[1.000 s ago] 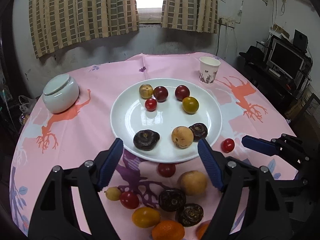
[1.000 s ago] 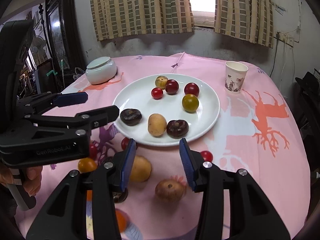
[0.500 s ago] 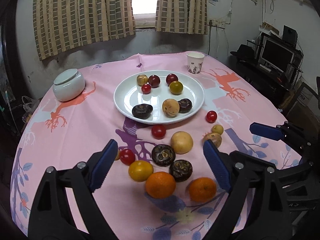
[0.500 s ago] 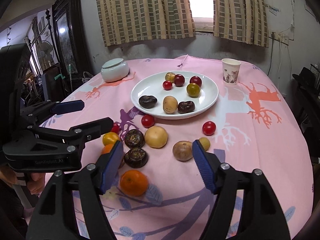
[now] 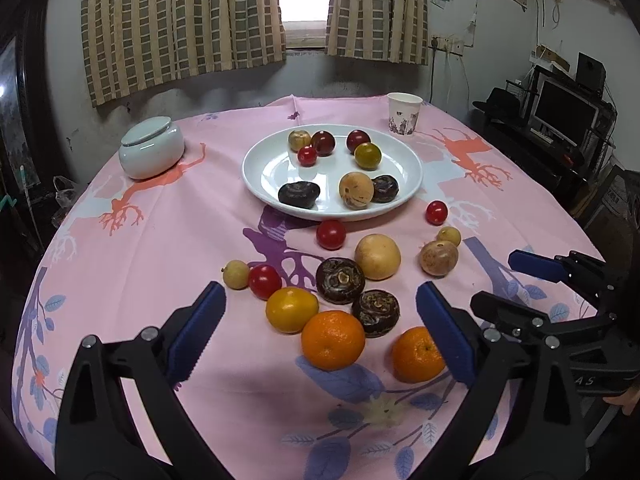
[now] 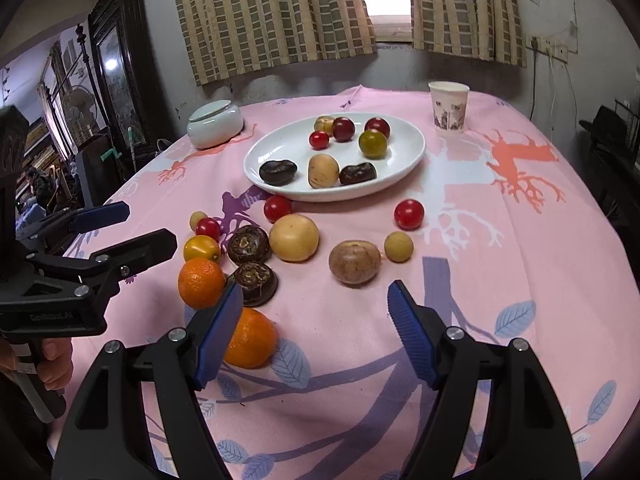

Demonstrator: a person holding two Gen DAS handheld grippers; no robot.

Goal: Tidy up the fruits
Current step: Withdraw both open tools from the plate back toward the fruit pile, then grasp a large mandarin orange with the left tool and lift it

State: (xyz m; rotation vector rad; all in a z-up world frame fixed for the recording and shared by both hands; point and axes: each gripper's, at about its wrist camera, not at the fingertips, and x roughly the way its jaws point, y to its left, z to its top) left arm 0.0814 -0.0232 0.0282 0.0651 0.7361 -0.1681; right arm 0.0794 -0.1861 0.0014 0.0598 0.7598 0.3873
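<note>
A white plate (image 5: 264, 168) (image 6: 412, 148) at the table's middle holds several small fruits. More fruits lie loose on the pink cloth in front of it: two oranges (image 5: 333, 340) (image 6: 201, 283), a yellow fruit (image 5: 292, 309), dark ribbed fruits (image 5: 340, 280) (image 6: 248, 245), red tomatoes (image 5: 331, 234) (image 6: 409, 214) and tan round fruits (image 5: 377, 256) (image 6: 354, 261). My left gripper (image 5: 320, 336) is open and empty, held above the near oranges. My right gripper (image 6: 316, 332) is open and empty, held near the second orange (image 6: 250, 338).
A white lidded jar (image 5: 151, 147) (image 6: 215, 124) stands at the back left. A paper cup (image 5: 404, 113) (image 6: 449, 111) stands at the back right. Beyond the table are a wall with curtains and a desk with a monitor (image 5: 564, 112).
Both grippers have pulled back from the plate toward the table's near edge, still open and empty. More loose fruits, including the oranges, have come into view. No fruit has moved.
</note>
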